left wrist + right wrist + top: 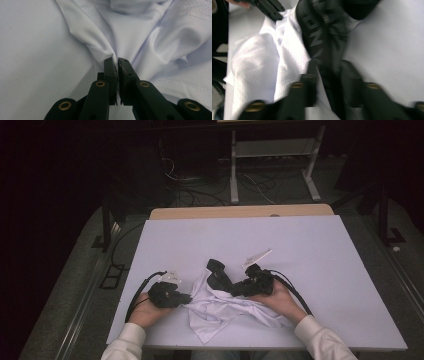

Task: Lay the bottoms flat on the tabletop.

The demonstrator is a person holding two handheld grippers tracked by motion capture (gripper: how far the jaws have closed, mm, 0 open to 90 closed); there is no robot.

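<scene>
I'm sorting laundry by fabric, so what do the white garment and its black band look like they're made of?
White garment: likely a light synthetic sports mesh, matte with a faint sheen; tiny perforations and stitched hems show, and it folds softly. Black band: seemingly a woven or elastic strip with tone-on-tone lettering; blur leaves it uncertain.

— What carried it all?
— A table with a pale lilac top; a bare strip of wood showed along its edge at twelve o'clock.
— And what lay on it?
— A crumpled white garment at about six o'clock, with a black band on it running up toward twelve.
</scene>
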